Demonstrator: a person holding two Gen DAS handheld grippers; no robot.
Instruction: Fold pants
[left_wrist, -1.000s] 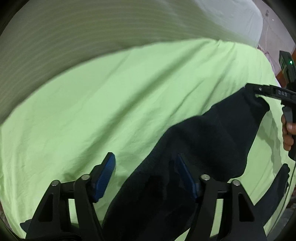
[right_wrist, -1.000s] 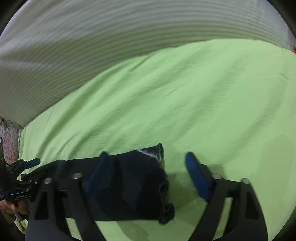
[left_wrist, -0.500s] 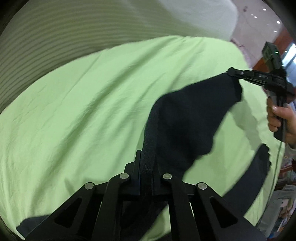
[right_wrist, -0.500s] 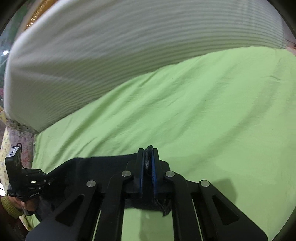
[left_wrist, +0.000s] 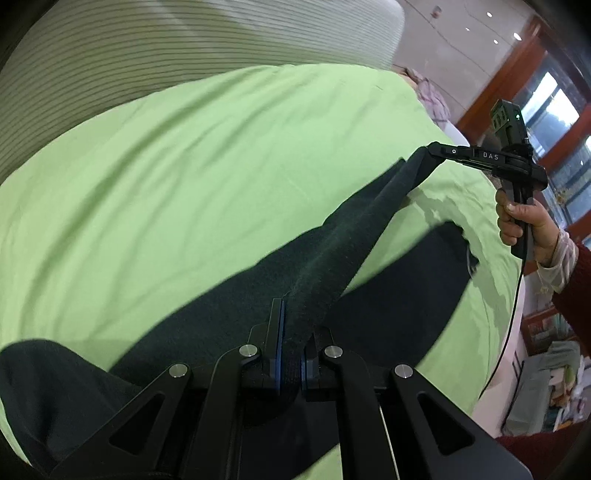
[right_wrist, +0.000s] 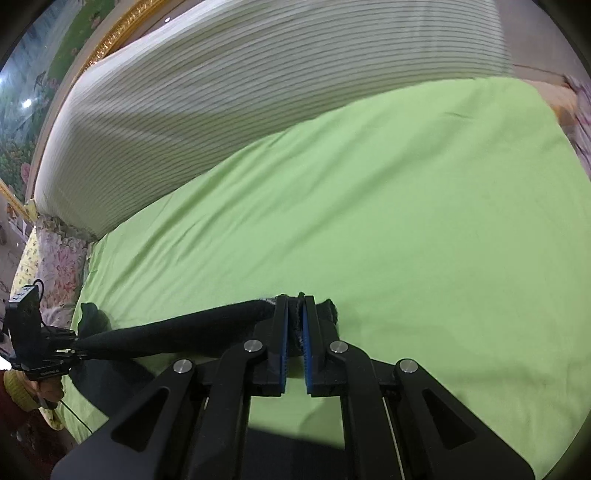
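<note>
The pants (left_wrist: 332, 254) are a dark, soft knit with a fuzzy nap, stretched into a taut, rope-like band between the two grippers above a smooth, lightly creased green sheet (left_wrist: 184, 166). The left gripper (left_wrist: 290, 332) has its blue-padded jaws pressed together on one end of the band; the right gripper (right_wrist: 295, 321) pinches the other end, its jaws closed on a thin ridge of fabric with a narrow slot visible behind the pinch. In the left wrist view the right gripper (left_wrist: 430, 149) appears at the far end of the band, held by a hand (left_wrist: 517, 221). The rest of the pants hangs slack and lies on the sheet in broad, flat lobes. A white ribbed cover with fine horizontal stripes (right_wrist: 258, 74) borders the sheet at the far side. Compared with half a second ago, the fabric between the grippers is pulled straighter and narrower, and the grippers stand farther apart; one second ago both sets of jaws were spread.
</note>
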